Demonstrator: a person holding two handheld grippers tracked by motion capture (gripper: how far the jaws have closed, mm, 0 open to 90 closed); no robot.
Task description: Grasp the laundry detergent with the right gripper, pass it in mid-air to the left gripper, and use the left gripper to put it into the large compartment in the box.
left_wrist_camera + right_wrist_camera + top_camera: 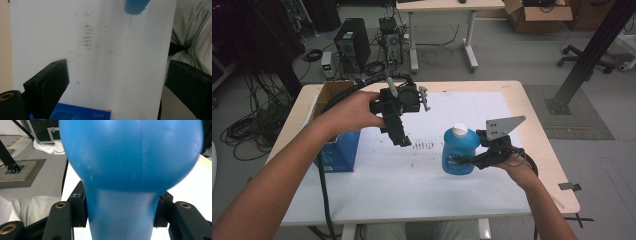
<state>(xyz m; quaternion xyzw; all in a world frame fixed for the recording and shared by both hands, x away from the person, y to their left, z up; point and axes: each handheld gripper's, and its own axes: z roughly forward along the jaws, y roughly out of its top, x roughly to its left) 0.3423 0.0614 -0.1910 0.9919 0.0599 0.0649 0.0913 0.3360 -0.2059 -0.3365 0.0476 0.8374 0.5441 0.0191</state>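
I have the right hand-held gripper (472, 161) clamped on the blue bottle (459, 152), its two black jaws pressing the bottle's narrow part from either side in the right gripper view, where the bottle (130, 165) bulges wide just beyond them. From the high view the bottle stands upright with its white cap (460, 130) on top, over the right half of the white sheet (402, 180) that covers the desk (542, 145); I cannot tell whether its base touches the sheet. My left hand-held gripper (401, 137) hangs over the middle of the sheet with its jaws apart and nothing between them, pointing down toward the near side. In the left gripper view its jaws frame bare white paper with a patch of dark smudges (86, 36), and the bottle's blue base (136, 6) shows at the top edge. A blue carton (339, 150) sits at the desk's left edge, just in front of an open cardboard box (329, 92).
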